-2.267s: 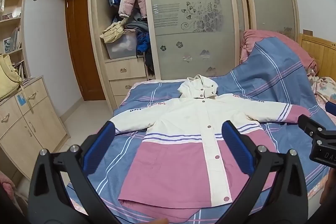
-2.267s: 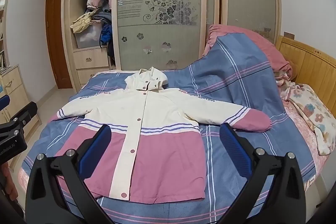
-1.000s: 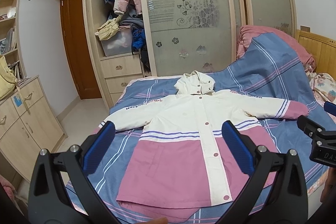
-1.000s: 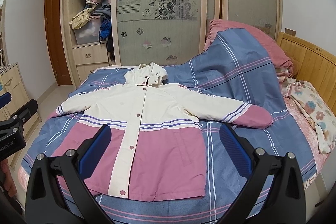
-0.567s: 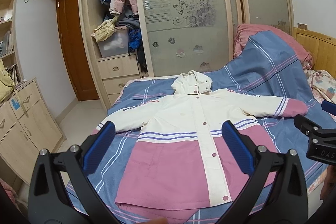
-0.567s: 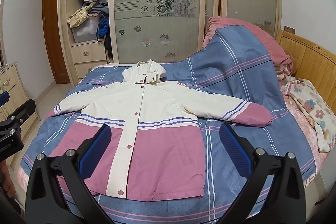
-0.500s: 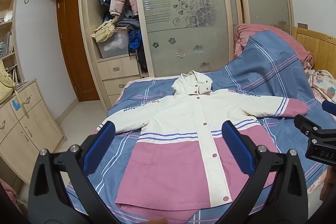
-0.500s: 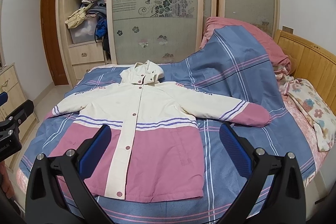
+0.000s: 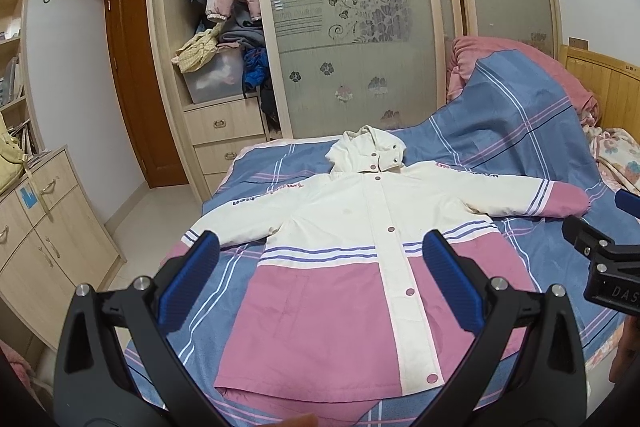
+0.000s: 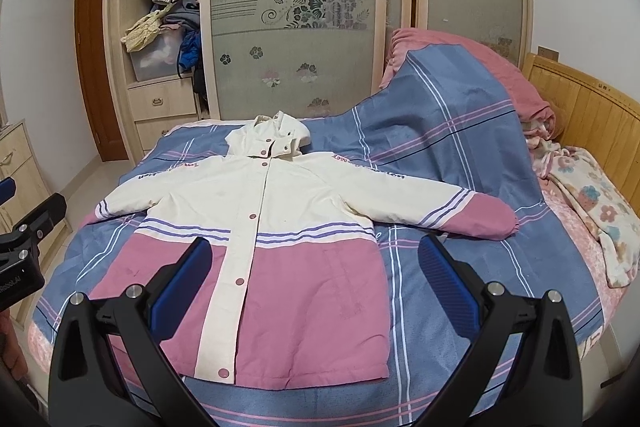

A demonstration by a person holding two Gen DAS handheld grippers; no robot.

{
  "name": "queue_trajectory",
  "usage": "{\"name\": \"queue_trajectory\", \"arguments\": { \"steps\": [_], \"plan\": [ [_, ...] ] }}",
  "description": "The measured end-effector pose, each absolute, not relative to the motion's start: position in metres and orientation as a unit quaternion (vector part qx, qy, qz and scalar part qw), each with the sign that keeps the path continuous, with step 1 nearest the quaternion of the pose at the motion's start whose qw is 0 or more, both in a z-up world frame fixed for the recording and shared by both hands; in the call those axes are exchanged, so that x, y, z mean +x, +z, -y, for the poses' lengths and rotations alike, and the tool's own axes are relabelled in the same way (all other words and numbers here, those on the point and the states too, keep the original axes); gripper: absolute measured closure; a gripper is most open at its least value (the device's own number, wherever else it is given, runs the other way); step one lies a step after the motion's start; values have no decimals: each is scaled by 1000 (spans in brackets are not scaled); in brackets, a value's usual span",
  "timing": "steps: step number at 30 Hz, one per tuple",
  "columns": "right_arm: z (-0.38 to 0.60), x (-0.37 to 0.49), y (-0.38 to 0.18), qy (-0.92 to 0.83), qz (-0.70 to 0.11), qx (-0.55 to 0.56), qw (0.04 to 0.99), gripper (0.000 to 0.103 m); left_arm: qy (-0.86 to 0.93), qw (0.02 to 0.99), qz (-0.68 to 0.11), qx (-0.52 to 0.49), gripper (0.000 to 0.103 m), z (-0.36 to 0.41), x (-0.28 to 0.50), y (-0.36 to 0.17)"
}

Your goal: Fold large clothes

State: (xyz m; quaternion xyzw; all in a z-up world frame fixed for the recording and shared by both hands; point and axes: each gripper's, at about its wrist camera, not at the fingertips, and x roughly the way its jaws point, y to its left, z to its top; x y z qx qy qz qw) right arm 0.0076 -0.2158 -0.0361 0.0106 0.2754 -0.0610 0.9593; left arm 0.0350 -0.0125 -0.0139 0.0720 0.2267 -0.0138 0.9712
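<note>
Two grippers, left gripper (image 9: 320,279) and right gripper (image 10: 314,277), hang wide and empty above the bed's (image 10: 460,267) near edge. Toward twelve o'clock the jacket (image 10: 256,227) lies buttoned, sleeves spread, likely laid flat for folding.

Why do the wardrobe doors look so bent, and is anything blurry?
Left wrist view: fisheye bows the wardrobe doors and darkens the corners; the jacket is sharp. Right wrist view: same curving, even indoor light, no glare on the jacket.
</note>
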Motion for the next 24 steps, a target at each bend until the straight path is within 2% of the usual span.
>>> {"name": "queue_trajectory", "arguments": {
  "steps": [15, 24],
  "plan": [
    [216, 17, -41, -50, -283, 18, 958, 1, -9, 967, -243, 81, 2, 14, 54, -35],
    [219, 50, -58, -11, -300, 39, 953, 1, -55, 970, -231, 47, 2, 12, 71, -41]
  ]
}}
